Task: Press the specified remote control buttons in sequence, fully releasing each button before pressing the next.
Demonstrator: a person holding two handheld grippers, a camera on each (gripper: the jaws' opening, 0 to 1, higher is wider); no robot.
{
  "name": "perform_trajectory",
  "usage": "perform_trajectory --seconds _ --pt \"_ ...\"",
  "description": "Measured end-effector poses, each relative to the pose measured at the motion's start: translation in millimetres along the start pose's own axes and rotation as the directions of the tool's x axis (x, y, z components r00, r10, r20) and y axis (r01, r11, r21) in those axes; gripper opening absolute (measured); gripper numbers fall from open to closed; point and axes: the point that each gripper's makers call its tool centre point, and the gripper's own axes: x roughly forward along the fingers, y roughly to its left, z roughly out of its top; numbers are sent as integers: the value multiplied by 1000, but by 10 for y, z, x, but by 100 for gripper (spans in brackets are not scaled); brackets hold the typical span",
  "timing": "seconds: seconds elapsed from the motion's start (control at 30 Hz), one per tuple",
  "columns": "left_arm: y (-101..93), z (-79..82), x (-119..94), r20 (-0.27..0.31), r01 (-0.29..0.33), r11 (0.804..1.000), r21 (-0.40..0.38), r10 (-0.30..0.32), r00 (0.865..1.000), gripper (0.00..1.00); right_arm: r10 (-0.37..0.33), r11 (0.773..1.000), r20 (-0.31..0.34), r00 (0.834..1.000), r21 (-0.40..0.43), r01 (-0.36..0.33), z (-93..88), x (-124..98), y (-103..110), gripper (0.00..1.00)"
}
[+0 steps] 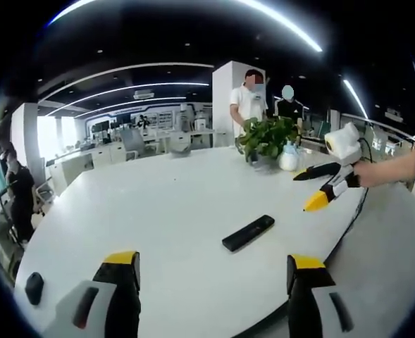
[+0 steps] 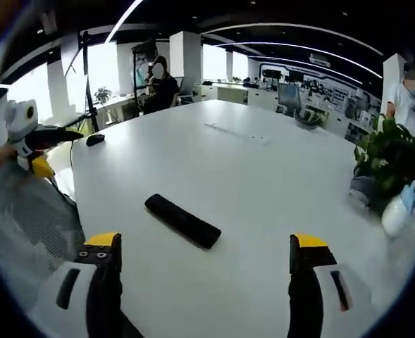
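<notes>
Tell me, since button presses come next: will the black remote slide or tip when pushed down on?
The remote lies flat on the smooth white table, so tipping seems unlikely. Sliding looks possible on that glossy surface if pressed off-vertical. It appears rigid and probably light.

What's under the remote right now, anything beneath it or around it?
The black remote lies flat on the bare white table, nothing touching it. Whatever its body covers is hidden. Both grippers, left and right, sit apart from it, open.
</notes>
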Motion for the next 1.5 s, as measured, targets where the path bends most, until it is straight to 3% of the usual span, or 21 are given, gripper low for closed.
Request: perform_trajectory --seconds 0.83,1.5 --pt "-5 -8 7 -6 4 1000 5 -4 1000 89 -69 995 94 993 84 61 85 -645 22 100" --pt "-16 -15 12 -10 8 1000 8 -8 1000 89 -138 984 117 984 129 122 -6 -944 114 100"
